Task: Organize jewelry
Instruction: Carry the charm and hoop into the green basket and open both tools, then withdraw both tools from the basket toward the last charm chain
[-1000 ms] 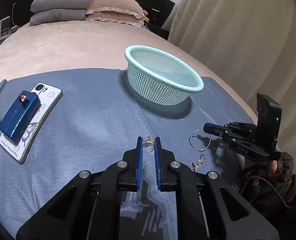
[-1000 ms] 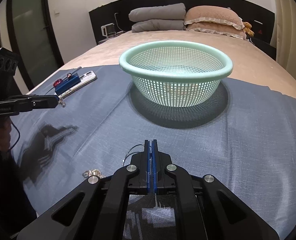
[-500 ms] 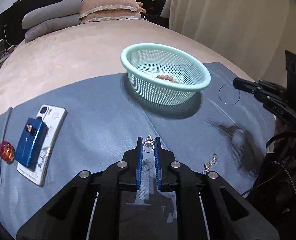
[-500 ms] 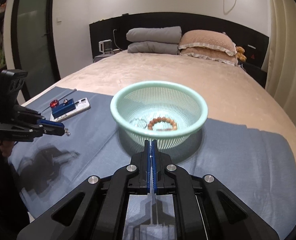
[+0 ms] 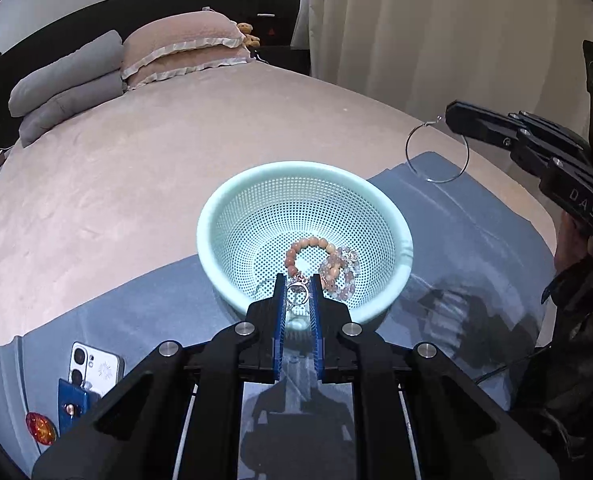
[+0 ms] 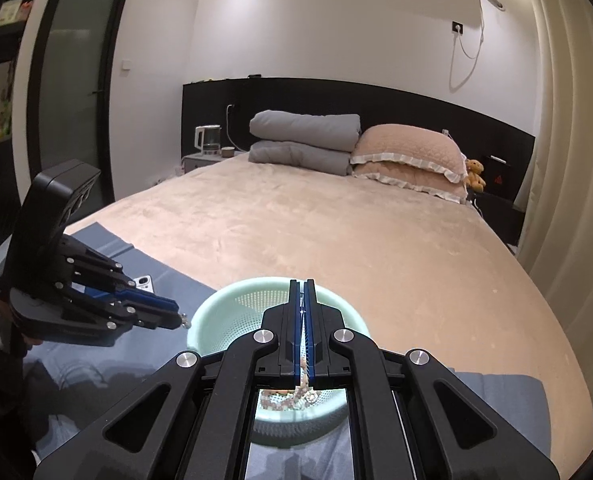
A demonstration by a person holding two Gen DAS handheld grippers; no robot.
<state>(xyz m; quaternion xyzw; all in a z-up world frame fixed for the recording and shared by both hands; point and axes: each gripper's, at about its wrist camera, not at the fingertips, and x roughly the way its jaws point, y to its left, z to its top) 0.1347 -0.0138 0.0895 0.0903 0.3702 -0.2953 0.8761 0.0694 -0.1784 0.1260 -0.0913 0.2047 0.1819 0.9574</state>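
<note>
A mint green mesh basket (image 5: 392, 216) stands on a blue-grey cloth (image 5: 136, 312) on the bed; it also shows in the right wrist view (image 6: 216, 308). It holds a brown bead bracelet (image 5: 296, 250) and a pale crystal bracelet (image 5: 346, 268). My left gripper (image 5: 297, 292) is shut on a small silver ring (image 5: 296, 291) above the basket's near side. My right gripper (image 6: 302, 300) is shut on a large thin hoop earring (image 5: 436, 152), which hangs in the air to the right of the basket in the left wrist view.
A white phone (image 5: 96, 368) with a blue box (image 5: 70, 406) on it and a red-orange gem (image 5: 40, 428) lie on the cloth at the left. Grey and pink pillows (image 6: 356, 148) sit at the head of the bed. Curtains hang at the right.
Both grippers have risen and moved forward over the basket, each still holding its piece. The hoop earring now hangs higher, beside the basket.
</note>
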